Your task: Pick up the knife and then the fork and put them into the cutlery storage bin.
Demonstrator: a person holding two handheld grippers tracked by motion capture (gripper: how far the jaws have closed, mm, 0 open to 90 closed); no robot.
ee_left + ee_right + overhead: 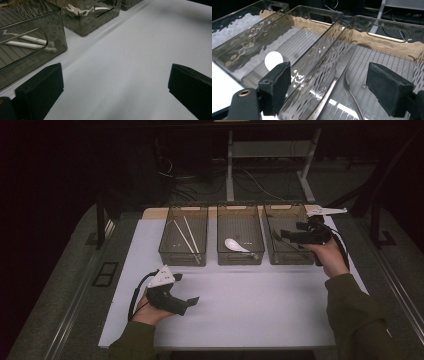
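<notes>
Right hand-held gripper [286, 236] wide open, nothing gripped, metal utensil [352, 96] in right bin [387, 32] just below

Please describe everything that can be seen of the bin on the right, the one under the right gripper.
The right bin is a clear, smoke-tinted plastic box, long and rectangular, open at the top, with wavy walls, a ribbed floor and a slot handle cut in its far end wall. It stands upright on the white table mat, last in a row of three, close beside the middle bin. Inside lies a slim metal utensil, curved along the floor; its kind is unclear. The right gripper hovers over it with open jaws, holding nothing.
</notes>
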